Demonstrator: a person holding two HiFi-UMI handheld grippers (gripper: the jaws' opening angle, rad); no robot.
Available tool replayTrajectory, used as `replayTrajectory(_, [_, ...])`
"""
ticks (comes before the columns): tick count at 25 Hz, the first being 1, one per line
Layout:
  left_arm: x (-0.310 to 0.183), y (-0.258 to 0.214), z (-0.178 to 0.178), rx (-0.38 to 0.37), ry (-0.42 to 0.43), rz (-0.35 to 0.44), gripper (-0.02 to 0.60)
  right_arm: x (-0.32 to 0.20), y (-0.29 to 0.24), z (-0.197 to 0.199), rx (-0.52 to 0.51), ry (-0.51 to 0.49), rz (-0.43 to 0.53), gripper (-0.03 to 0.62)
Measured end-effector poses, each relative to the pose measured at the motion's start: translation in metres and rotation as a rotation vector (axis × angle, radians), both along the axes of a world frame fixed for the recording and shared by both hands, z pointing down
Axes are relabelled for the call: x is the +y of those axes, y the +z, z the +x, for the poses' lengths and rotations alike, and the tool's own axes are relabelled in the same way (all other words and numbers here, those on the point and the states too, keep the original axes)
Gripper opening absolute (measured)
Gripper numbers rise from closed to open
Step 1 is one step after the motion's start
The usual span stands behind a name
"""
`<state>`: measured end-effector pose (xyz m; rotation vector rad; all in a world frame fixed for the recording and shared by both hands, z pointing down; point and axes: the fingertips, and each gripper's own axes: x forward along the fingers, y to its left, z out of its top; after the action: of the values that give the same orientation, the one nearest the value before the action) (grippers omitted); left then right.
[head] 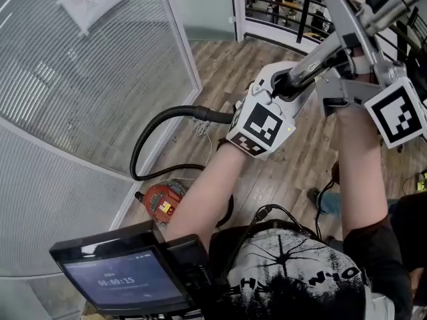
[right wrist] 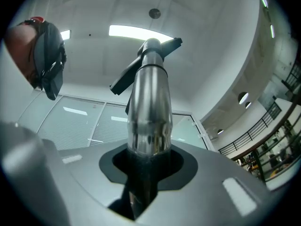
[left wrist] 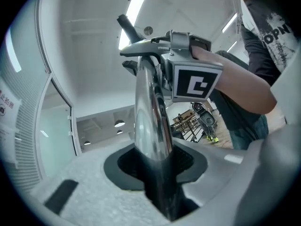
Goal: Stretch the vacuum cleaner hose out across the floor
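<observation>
chrome tube [head: 313, 64]: your right gripper [right wrist: 141, 173] pinches it, your left gripper [left wrist: 162, 182] stands spread loosely around it; black hose [head: 160, 115] trails to the red vacuum [head: 162, 201].

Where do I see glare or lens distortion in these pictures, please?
Left gripper view: strong fisheye bending, ceiling lamp glares, bright streak on the metal tube. Right gripper view: same fisheye, tube mirrors the room. Head view: even light, hose sharp.

The right hand-held gripper [right wrist: 142, 171] clamps a shiny chrome metal tube [right wrist: 149, 109] pointing up toward a bright ceiling light [right wrist: 134, 31].
</observation>
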<state>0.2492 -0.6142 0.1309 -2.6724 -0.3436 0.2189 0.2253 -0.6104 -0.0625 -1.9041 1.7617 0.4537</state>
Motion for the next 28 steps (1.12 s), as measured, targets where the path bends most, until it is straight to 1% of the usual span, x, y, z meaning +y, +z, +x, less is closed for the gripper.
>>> replayTrajectory(2, [0.007,0.005,0.003,-0.016,0.001,0.026,0.139,0.007,0.003,0.008,-0.042,0.017,0.004,0.103])
replayTrajectory(5, [0.014,0.014,0.011,-0.059,-0.021,0.053,0.129,0.011,0.011,0.011,-0.052,0.069,-0.014,0.103])
replayTrajectory(8, [0.029,0.024,0.019,-0.099,-0.030,0.040,0.110,0.020,0.024,0.012,-0.043,0.132,-0.055,0.103])
replayTrajectory(10, [0.046,0.037,0.021,-0.135,-0.012,0.029,0.103,0.031,0.038,0.012,-0.043,0.170,-0.077,0.103])
replayTrajectory(13, [0.073,0.059,0.018,-0.195,0.071,-0.024,0.077,0.050,0.056,0.013,-0.067,0.217,-0.099,0.103])
replayTrajectory(15, [0.090,0.069,0.013,-0.234,0.135,-0.048,0.073,0.062,0.065,0.014,-0.093,0.248,-0.115,0.103])
replayTrajectory(17, [0.107,0.082,0.004,-0.281,0.199,-0.064,0.064,0.071,0.076,0.008,-0.104,0.266,-0.139,0.103])
replayTrajectory(19, [0.127,0.091,-0.007,-0.312,0.266,-0.082,0.057,0.082,0.083,-0.002,-0.094,0.283,-0.162,0.104])
replayTrajectory(22, [0.169,0.094,-0.022,-0.342,0.379,-0.104,0.055,0.115,0.086,-0.009,-0.108,0.361,-0.187,0.106])
replayTrajectory(24, [0.195,0.093,-0.032,-0.364,0.444,-0.099,0.055,0.140,0.085,-0.011,-0.122,0.426,-0.197,0.107])
replayTrajectory(26, [0.218,0.094,-0.043,-0.377,0.512,-0.083,0.055,0.162,0.082,-0.019,-0.087,0.474,-0.203,0.114])
replayTrajectory(28, [0.242,0.102,-0.056,-0.388,0.582,-0.060,0.055,0.185,0.078,-0.031,-0.016,0.488,-0.211,0.121])
